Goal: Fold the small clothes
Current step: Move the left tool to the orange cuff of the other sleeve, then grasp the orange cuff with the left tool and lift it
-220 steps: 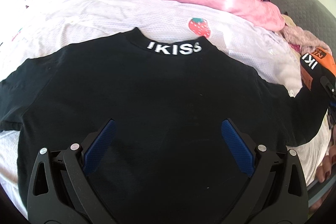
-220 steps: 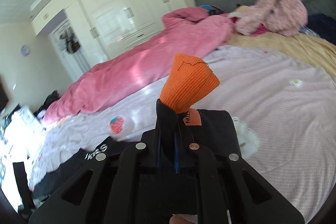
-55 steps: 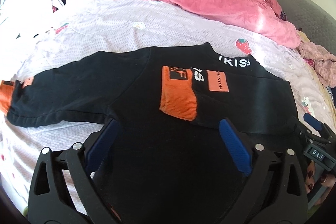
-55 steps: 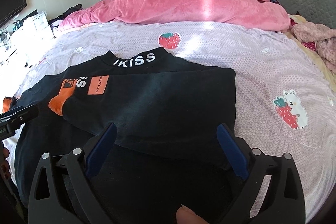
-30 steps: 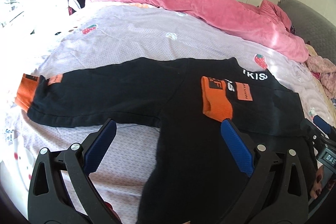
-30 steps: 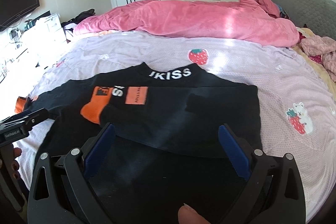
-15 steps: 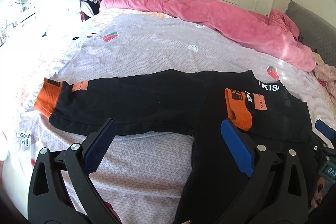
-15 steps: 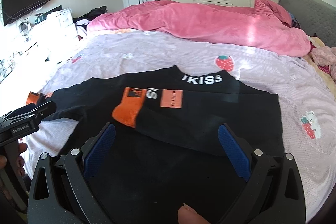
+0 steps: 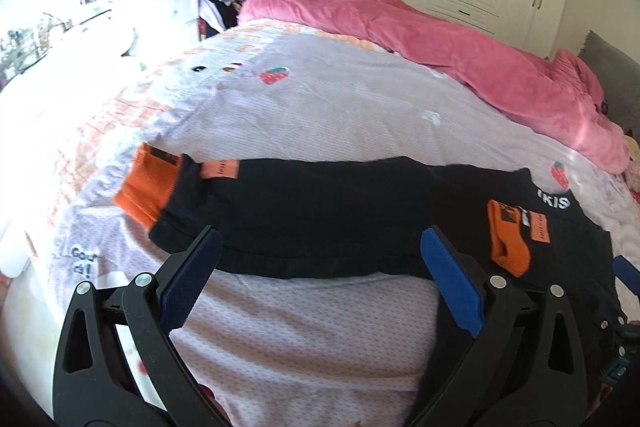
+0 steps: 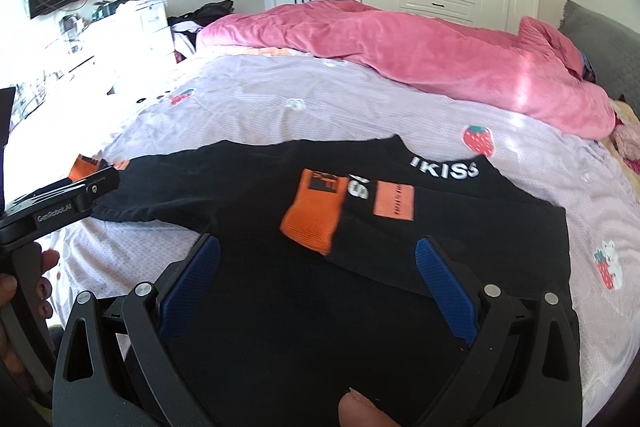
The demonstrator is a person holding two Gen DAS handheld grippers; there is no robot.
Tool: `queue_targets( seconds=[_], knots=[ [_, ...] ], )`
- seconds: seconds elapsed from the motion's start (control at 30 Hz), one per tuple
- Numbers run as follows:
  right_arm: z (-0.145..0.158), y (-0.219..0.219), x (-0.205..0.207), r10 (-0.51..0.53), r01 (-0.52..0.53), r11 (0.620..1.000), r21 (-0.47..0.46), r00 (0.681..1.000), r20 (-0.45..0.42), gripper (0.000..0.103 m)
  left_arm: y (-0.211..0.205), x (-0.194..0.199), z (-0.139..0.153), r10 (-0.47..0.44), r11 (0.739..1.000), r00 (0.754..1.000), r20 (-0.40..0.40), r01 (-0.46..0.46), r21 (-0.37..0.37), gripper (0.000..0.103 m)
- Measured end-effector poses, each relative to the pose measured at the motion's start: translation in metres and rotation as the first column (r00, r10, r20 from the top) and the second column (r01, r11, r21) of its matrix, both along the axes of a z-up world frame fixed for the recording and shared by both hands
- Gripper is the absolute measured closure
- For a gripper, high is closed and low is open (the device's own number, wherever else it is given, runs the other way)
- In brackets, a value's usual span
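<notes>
Garment: the black top (image 10: 256, 187) lies flat on the lilac bed sheet (image 10: 320, 95), collar lettering towards the pink duvet (image 10: 400, 43); I read the flat spread as preparation for folding.
Folded sleeve: one sleeve (image 10: 420, 227) lies across the chest, its orange cuff (image 10: 314, 217) near the middle, so that side looks done.
Spread sleeve: the other sleeve (image 9: 320, 203) stretches sideways, its orange cuff (image 9: 148, 187) at the far end, not yet folded by my judgement.
Left gripper (image 9: 320, 279): I hold it with jaws wide apart, gripping nothing, above the sleeve's lower hem; I judge it aimed there because that sleeve comes next.
Right gripper (image 10: 316, 279): likewise spread and empty, over the body of the top, clear of the cuff.
Next move: I would close on the spread sleeve near its cuff and carry it across.
Risk: soft knit may bunch or drag the folded sleeve askew.
</notes>
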State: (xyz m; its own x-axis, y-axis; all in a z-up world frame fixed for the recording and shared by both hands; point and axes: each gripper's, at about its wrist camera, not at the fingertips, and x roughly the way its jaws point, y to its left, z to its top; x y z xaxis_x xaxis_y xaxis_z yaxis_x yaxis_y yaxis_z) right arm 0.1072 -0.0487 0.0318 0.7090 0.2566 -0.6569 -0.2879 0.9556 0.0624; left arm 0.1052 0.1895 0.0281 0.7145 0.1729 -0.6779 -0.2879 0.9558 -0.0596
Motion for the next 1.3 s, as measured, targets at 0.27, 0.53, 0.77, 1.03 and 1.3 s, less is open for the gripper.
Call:
queue_targets(
  seconds=[0.27, 0.53, 0.77, 1.03, 1.3],
  knots=[
    [0.004, 0.031, 0.004, 0.048, -0.048, 0.999, -0.014, 0.999, 0.007, 0.005, 0.027, -0.005, 0.004, 0.068, 0.998, 0.998, 0.016, -0.068, 0.014, 0.009],
    [0.005, 0.068, 0.005, 0.106, -0.106, 0.993, -0.043, 0.994, 0.016, 0.005, 0.058, -0.008, 0.000, 0.173, 0.983, 0.985, 0.019, -0.174, 0.054, 0.009],
    [0.006, 0.094, 0.008, 0.147, -0.146, 0.988, -0.053, 0.989, 0.023, 0.005, 0.084, -0.010, -0.007, 0.233, 0.971, 0.972, 0.010, -0.234, 0.042, 0.009],
    [-0.003, 0.115, 0.015, 0.176, -0.174, 0.981, -0.087, 0.984, 0.023, 0.005, 0.125, -0.013, -0.026, 0.316, 0.949, 0.949, -0.024, -0.316, -0.014, 0.009],
    [-0.021, 0.122, 0.022, 0.179, -0.179, 0.980, -0.083, 0.984, -0.013, 0.005, 0.141, -0.009, -0.041, 0.346, 0.934, 0.937, -0.040, -0.348, -0.081, 0.009]
  ],
)
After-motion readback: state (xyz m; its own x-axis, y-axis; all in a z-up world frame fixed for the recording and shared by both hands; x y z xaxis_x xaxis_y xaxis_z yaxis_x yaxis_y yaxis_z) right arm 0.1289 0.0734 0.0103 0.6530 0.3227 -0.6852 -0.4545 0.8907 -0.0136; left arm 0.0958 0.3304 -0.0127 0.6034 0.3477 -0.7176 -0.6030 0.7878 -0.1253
